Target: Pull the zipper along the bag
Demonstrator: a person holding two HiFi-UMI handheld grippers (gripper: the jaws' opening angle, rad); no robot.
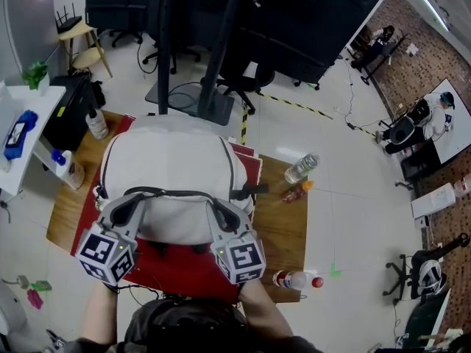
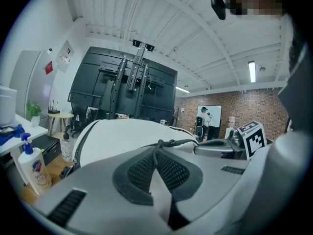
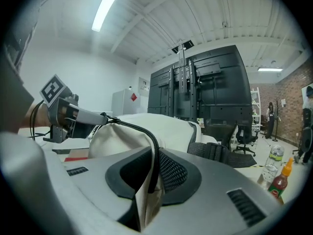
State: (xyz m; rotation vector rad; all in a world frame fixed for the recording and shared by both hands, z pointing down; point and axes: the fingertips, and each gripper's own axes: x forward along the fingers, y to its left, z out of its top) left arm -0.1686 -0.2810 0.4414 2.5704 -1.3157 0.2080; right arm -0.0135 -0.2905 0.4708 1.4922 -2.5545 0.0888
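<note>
The right gripper is nearest. Its fingers are clamped on a fold of the white backpack, with the black zipper track pinched between the pads. Just to its left, the left gripper has its fingers pressed fully together on what looks like the zipper pull, a small dark knot at their tips. The track runs taut between the two along the near end of the backpack, which lies on a red cloth in the middle of the wooden bench.

The pull seems to be under way, with the right side anchoring the fabric. The next move probably calls for drawing the left gripper away along the track and round the backpack's left corner, while the right holds tension.

That path is tight: a pump bottle and a spray bottle stand near the bench's left edge. On the right, a water bottle and a sauce bottle lie well apart from the backpack. Beyond the bench, a screen stand rises from the floor.
</note>
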